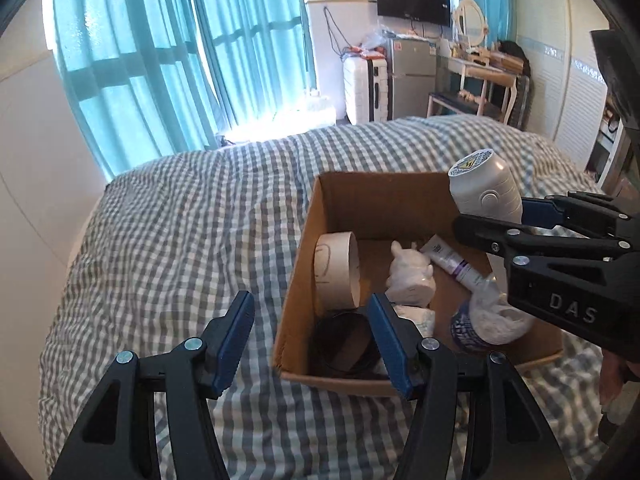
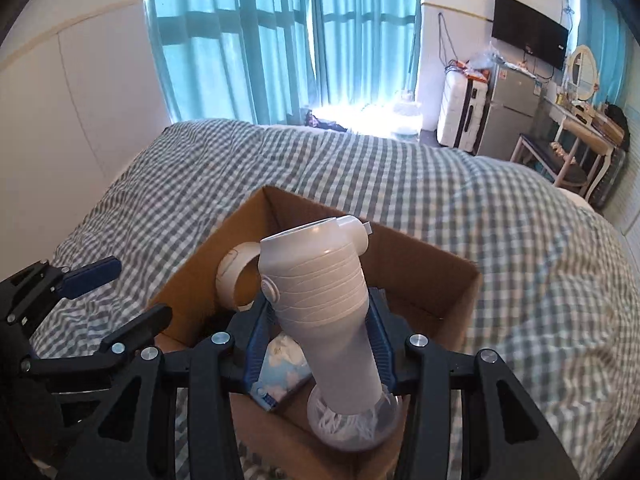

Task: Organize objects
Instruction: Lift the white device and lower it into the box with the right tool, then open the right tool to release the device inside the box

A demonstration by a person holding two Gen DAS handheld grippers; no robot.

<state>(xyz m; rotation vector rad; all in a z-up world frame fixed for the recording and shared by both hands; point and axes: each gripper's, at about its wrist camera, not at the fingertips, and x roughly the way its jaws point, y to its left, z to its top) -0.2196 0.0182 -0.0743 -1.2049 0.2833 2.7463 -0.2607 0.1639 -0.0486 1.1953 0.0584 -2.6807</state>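
An open cardboard box [image 1: 304, 240] sits on the checked bed. Inside lie a roll of tape [image 1: 338, 274], a white figurine [image 1: 410, 280], a tube [image 1: 452, 262], a tissue pack [image 2: 282, 372], a dark ring [image 1: 344, 344] and a clear tub of white bits [image 1: 490, 320]. My right gripper [image 2: 320, 344] is shut on a grey-white handheld device [image 2: 320, 292], held over the box; it also shows in the left wrist view [image 1: 486, 190]. My left gripper [image 1: 312, 340] is open and empty, above the box's near left corner.
The grey checked bedspread [image 1: 180, 220] spreads around the box. Turquoise curtains [image 1: 180, 52] hang behind the bed. A white suitcase [image 1: 366, 90], small fridge [image 1: 412, 76], dressing table [image 1: 476, 68] and wall TV [image 1: 412, 0] stand at the far side.
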